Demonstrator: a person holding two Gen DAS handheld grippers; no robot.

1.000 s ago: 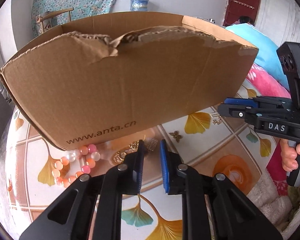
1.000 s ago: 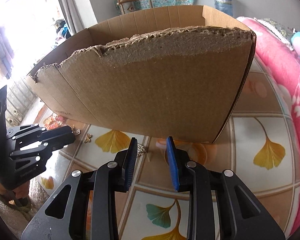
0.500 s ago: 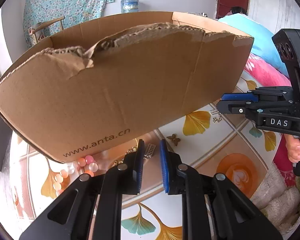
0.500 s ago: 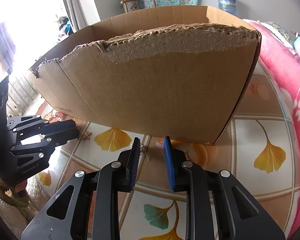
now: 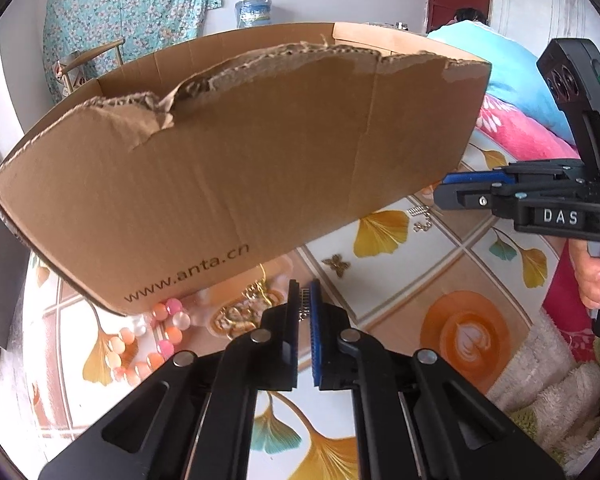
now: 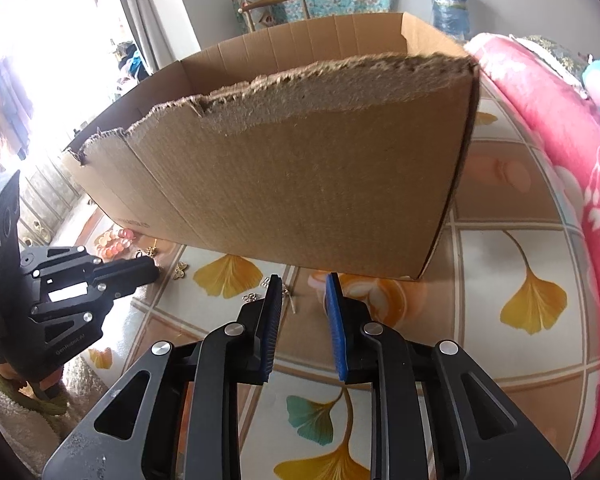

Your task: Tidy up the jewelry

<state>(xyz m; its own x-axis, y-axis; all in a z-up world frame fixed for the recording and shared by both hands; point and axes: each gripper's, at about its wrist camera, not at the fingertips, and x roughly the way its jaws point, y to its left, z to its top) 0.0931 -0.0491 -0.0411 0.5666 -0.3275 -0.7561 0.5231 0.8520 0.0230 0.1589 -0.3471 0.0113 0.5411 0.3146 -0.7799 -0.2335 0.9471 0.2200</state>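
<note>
Both cams ride on the grippers, looking down along their own fingers, low and close over the leaf-print tabletop (image 5: 472, 256). They share the torn cardboard box (image 5: 236, 184) ahead, and each catches the other gripper off to its side.

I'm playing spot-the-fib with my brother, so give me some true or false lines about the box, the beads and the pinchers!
1. The brown cardboard box has a torn top edge. True.
2. The pink and orange bead bracelet lies inside the box. False: it lies on the leaf-patterned mat beside it.
3. The left gripper gapes wide. False: nearly shut, with a small silver comb-like piece between its pads.
4. The right gripper holds nothing. True.
</note>
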